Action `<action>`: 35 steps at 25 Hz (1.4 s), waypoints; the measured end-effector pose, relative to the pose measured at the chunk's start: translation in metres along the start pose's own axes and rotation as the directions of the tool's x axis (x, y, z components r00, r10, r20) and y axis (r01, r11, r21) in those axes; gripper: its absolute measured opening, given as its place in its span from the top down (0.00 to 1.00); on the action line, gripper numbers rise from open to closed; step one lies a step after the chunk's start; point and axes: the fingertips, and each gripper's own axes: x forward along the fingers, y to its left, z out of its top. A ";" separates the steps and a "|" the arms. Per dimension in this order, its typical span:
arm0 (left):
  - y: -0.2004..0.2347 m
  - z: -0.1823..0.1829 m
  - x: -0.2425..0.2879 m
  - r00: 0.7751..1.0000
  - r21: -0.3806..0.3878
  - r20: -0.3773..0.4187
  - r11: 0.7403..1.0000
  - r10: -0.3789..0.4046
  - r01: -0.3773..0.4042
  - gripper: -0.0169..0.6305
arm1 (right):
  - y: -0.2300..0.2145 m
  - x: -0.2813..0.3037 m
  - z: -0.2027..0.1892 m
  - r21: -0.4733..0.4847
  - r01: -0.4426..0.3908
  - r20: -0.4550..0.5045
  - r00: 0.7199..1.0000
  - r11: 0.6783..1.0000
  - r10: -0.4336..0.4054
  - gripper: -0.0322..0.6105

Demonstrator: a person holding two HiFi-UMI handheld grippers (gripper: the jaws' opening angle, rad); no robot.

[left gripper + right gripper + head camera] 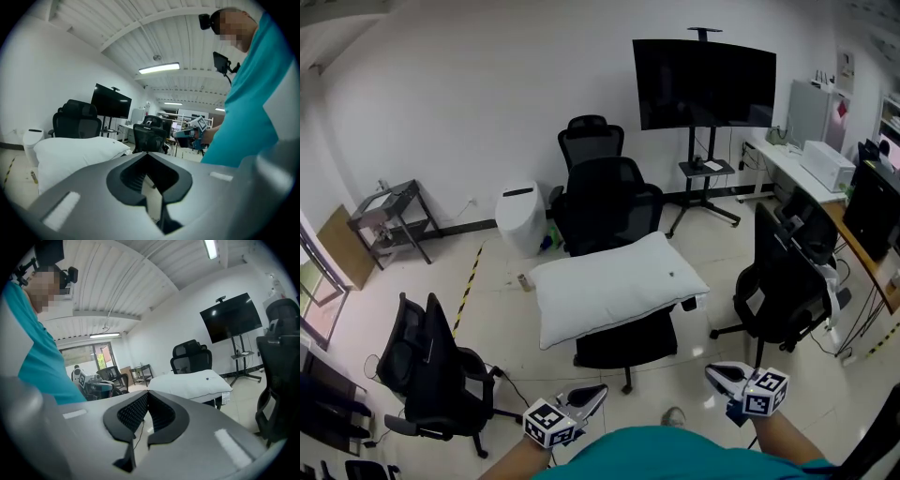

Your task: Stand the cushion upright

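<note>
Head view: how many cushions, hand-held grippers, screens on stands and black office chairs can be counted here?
White cushion: 1
Hand-held grippers: 2, left and right
Screen on a stand: 1
Black office chairs: 4 plain to see, perhaps more by the desk
Total: 8

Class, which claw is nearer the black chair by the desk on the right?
Right. The right claw hovers just in front of the black chair, near its base; the left claw is well off to its left, in front of the cushion.
</note>
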 end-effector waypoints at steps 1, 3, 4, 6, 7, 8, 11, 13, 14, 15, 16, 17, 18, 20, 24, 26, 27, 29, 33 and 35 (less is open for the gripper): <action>0.009 0.005 0.012 1.000 0.024 -0.012 1.000 0.005 -0.004 0.96 | -0.015 0.005 0.004 0.002 -0.003 0.003 1.000 1.000 0.003 0.95; 0.027 0.021 0.039 0.999 0.072 -0.029 0.997 0.019 -0.017 0.96 | -0.048 0.015 0.015 -0.003 -0.018 0.007 1.000 1.000 0.018 0.95; 0.036 0.030 0.055 0.999 0.098 -0.039 0.995 0.027 -0.023 0.96 | -0.066 0.020 0.022 -0.009 -0.029 0.009 1.000 1.000 0.030 0.95; 0.052 0.048 0.090 0.996 0.164 -0.071 0.986 0.045 -0.033 0.95 | -0.105 0.031 0.037 -0.016 -0.056 0.009 0.998 0.998 0.056 0.95; 0.060 0.056 0.109 0.994 0.203 -0.097 0.979 0.054 -0.033 0.94 | -0.124 0.036 0.045 -0.015 -0.070 0.005 0.997 0.997 0.071 0.95; 0.066 0.063 0.129 0.990 0.247 -0.129 0.969 0.062 -0.028 0.92 | -0.143 0.039 0.052 -0.016 -0.086 -0.002 0.996 0.996 0.086 0.95; 0.086 0.077 0.185 0.964 0.390 -0.254 0.920 0.075 0.031 0.81 | -0.192 0.047 0.073 -0.028 -0.120 -0.014 0.993 0.992 0.119 0.95; 0.104 0.077 0.219 0.935 0.482 -0.342 0.871 0.090 0.092 0.75 | -0.223 0.051 0.084 -0.026 -0.124 -0.013 0.992 0.992 0.124 0.95; 0.112 0.075 0.235 0.917 0.521 -0.386 0.844 0.100 0.127 0.71 | -0.237 0.051 0.087 -0.020 -0.122 -0.014 0.992 0.992 0.122 0.95; 0.121 0.073 0.250 0.897 0.550 -0.429 0.819 0.109 0.163 0.67 | -0.249 0.051 0.088 -0.011 -0.118 -0.015 0.993 0.993 0.118 0.95; 0.130 0.070 0.264 0.874 0.564 -0.470 0.803 0.120 0.193 0.63 | -0.258 0.050 0.087 0.000 -0.112 -0.015 0.994 0.994 0.112 0.95; 0.142 0.067 0.277 0.853 0.563 -0.506 0.799 0.132 0.211 0.57 | -0.266 0.049 0.084 0.012 -0.103 -0.016 0.994 0.995 0.104 0.95; 0.156 0.063 0.289 0.833 0.547 -0.535 0.809 0.141 0.214 0.50 | -0.273 0.049 0.081 0.023 -0.090 -0.017 0.996 0.996 0.090 0.95; 0.181 0.048 0.313 0.799 0.471 -0.584 0.861 0.143 0.190 0.37 | -0.284 0.048 0.075 0.052 -0.053 -0.018 0.998 0.997 0.054 0.95; 0.200 0.011 0.344 0.832 0.032 -0.555 0.999 -0.010 0.034 0.21 | -0.292 0.043 0.060 0.141 0.023 -0.009 1.000 0.990 -0.022 0.95; 0.195 -0.002 0.344 0.896 -0.328 -0.426 0.945 -0.126 -0.022 0.21 | -0.288 0.041 0.050 0.182 0.061 -0.013 0.998 0.981 -0.060 0.95; 0.193 -0.011 0.339 0.922 -0.478 -0.353 0.878 -0.160 -0.031 0.21 | -0.286 0.040 0.046 0.196 0.080 -0.019 0.997 0.977 -0.078 0.95; 0.198 -0.035 0.322 0.958 -0.693 -0.231 0.720 -0.169 -0.040 0.20 | -0.282 0.041 0.043 0.215 0.111 -0.031 0.994 0.970 -0.107 0.95; 0.238 -0.092 0.268 0.998 -0.936 -0.042 0.348 0.037 -0.052 0.08 | -0.274 0.049 0.043 0.228 0.137 -0.071 0.990 0.964 -0.124 0.95; 0.266 -0.122 0.244 0.983 -0.971 0.008 0.237 0.182 -0.036 0.04 | -0.269 0.056 0.041 0.220 0.131 -0.107 0.988 0.967 -0.110 0.95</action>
